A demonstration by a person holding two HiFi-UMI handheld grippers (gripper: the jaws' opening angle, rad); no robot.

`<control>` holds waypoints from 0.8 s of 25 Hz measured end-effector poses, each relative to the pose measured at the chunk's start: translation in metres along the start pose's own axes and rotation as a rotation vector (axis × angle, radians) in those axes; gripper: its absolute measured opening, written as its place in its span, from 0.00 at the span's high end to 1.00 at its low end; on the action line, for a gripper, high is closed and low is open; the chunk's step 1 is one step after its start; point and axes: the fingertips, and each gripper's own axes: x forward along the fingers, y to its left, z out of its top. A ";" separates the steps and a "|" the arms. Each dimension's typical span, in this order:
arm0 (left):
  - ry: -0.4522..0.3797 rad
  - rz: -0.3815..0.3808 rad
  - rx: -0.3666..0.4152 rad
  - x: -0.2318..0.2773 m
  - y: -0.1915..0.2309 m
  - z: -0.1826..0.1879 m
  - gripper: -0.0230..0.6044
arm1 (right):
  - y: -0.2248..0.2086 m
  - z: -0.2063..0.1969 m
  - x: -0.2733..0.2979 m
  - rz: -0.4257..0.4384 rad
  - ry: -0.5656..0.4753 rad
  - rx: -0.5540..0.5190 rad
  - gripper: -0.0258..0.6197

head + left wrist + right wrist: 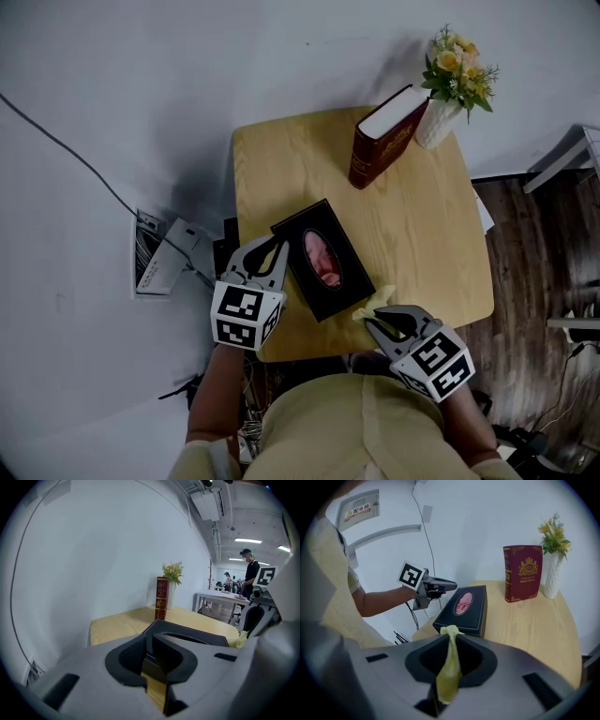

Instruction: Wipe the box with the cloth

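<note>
A black tissue box [323,261] with an oval opening showing pink lies slantwise on the wooden table [412,225]. My left gripper [281,246] is shut and empty, its tips at the box's left edge. In the left gripper view the jaws [151,639] stand closed right in front of the box's [197,637] near corner. My right gripper [372,323] hovers at the box's near right corner, shut on a yellow cloth [375,304]. In the right gripper view the cloth [449,667] hangs pinched between the jaws [450,637], just short of the box [464,609].
A dark red book [384,136] stands upright at the table's far side beside a white vase of flowers [455,84]. The table's near edge [309,352] is right under both grippers. A cable and a wall box [155,253] lie at the left.
</note>
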 end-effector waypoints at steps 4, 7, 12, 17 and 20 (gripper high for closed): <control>0.013 0.001 0.035 0.008 0.011 0.001 0.93 | -0.002 -0.007 0.010 -0.031 0.000 0.058 0.87; 0.018 -0.005 0.065 0.014 0.018 0.002 0.93 | -0.007 -0.014 0.015 -0.060 0.029 0.081 0.87; 0.062 -0.113 0.053 0.028 0.020 -0.004 0.71 | -0.007 -0.015 0.023 -0.065 0.031 0.127 0.87; 0.069 -0.242 0.041 0.030 0.017 -0.002 0.70 | -0.003 -0.016 0.030 -0.053 0.039 0.155 0.87; 0.090 -0.333 0.064 0.034 0.009 -0.001 0.68 | -0.004 -0.017 0.032 -0.057 0.043 0.170 0.87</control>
